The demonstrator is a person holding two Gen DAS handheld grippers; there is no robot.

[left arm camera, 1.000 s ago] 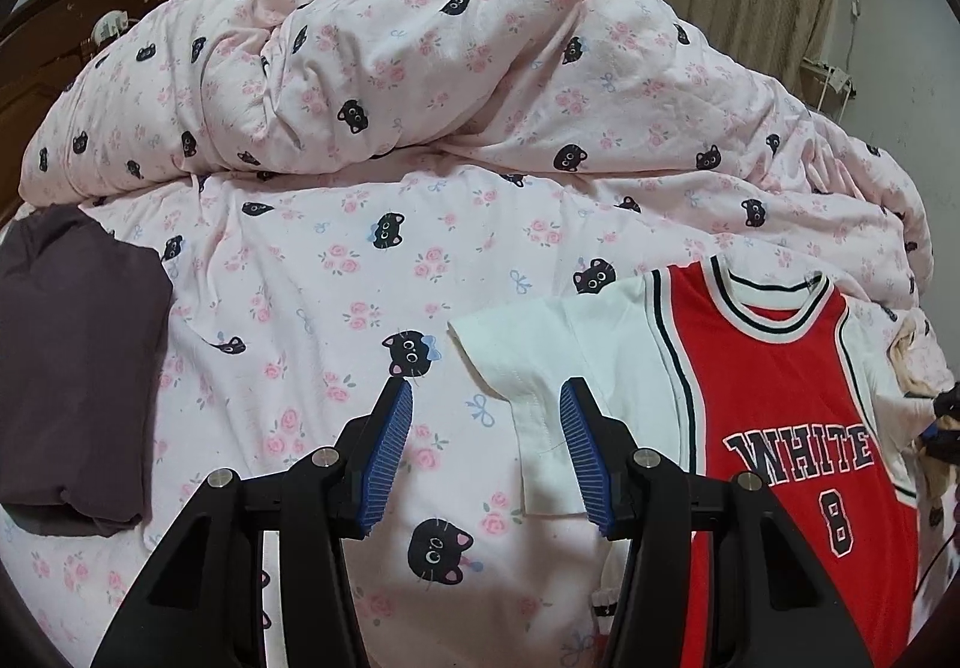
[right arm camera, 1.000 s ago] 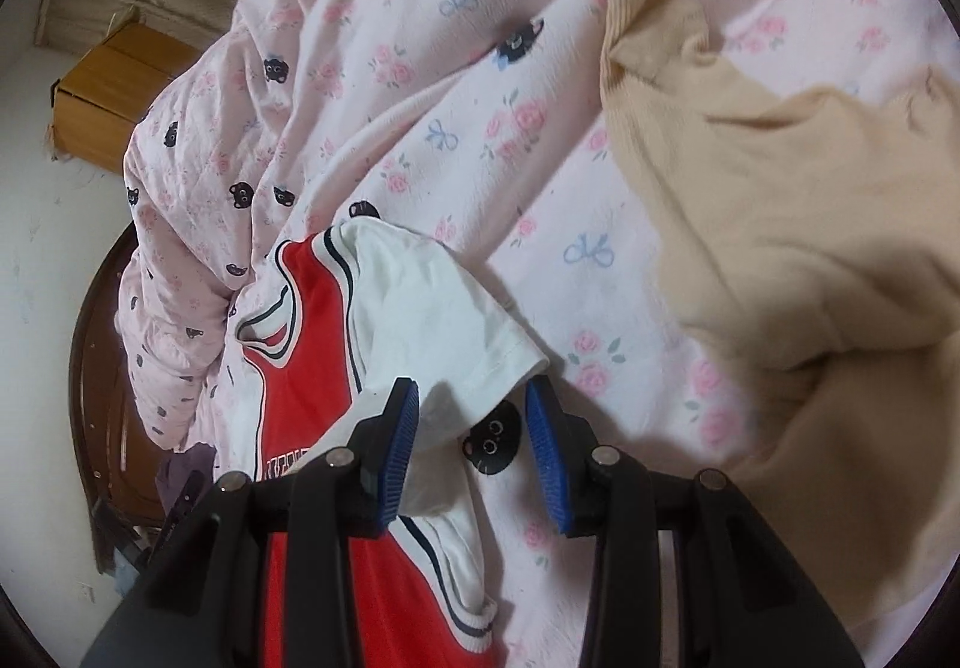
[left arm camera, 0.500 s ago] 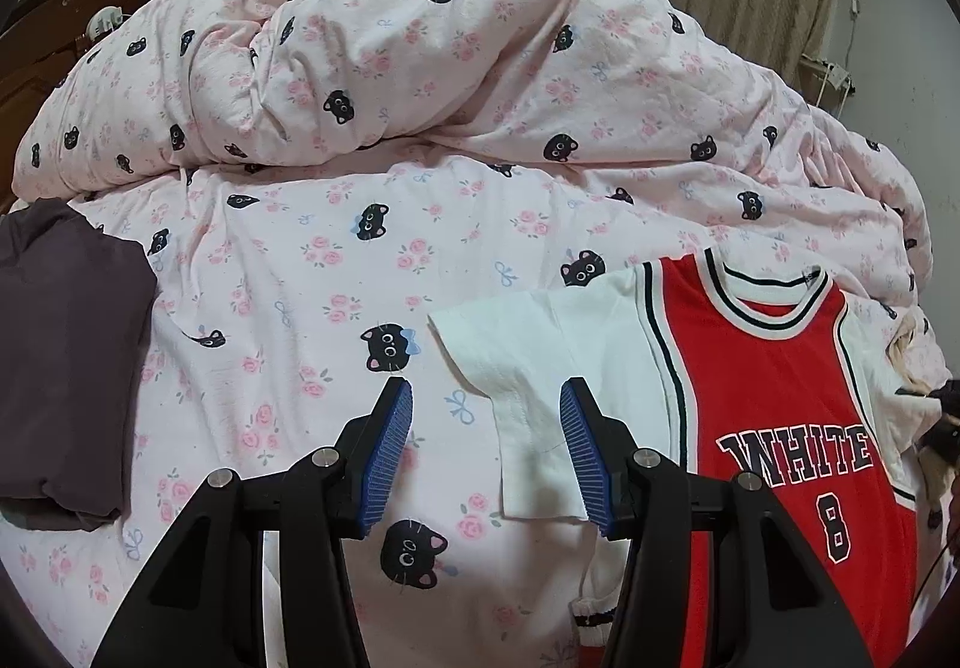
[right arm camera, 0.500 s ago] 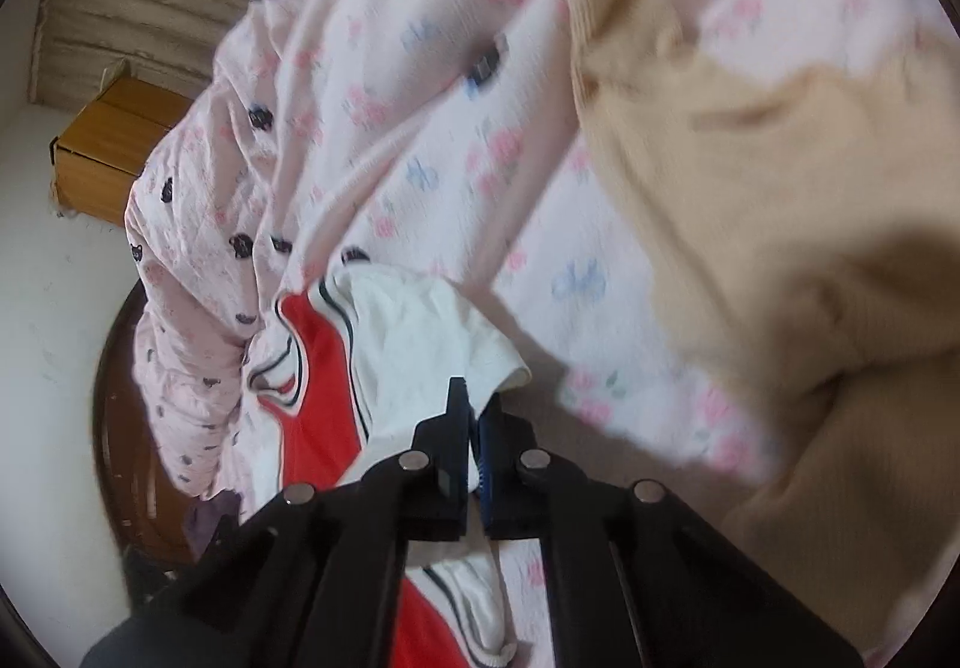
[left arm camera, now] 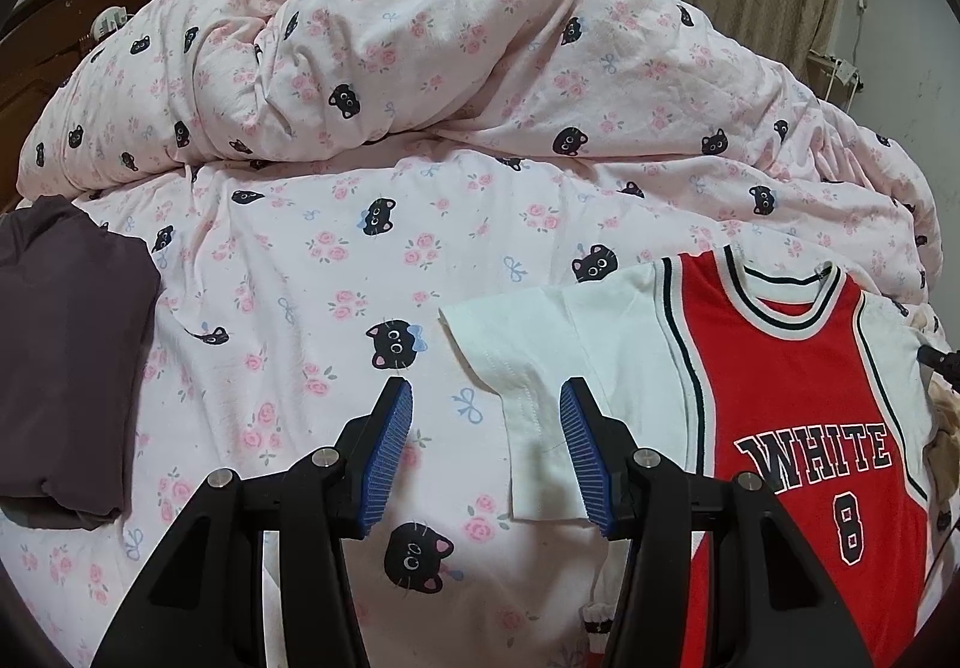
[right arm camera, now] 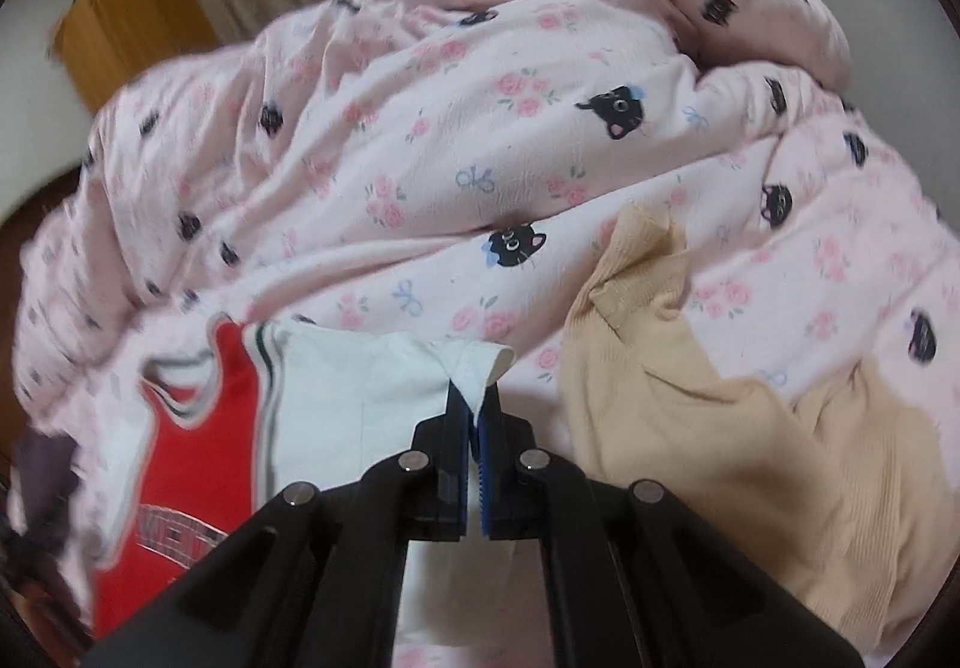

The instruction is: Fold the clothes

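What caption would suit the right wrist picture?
Right gripper pinching the jersey's white sleeve beside a beige top.

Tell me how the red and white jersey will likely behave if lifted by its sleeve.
The jersey looks thin and floppy: its white sleeve already bunches where the right tongs pinch it. It probably weighs little. Lifted by that one corner, the rest would likely sag and drag over the pink quilt.

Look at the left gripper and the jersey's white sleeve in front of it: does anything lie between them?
Nothing visible does. The left gripper hangs open over the white sleeve of the jersey, only bedsheet around it.
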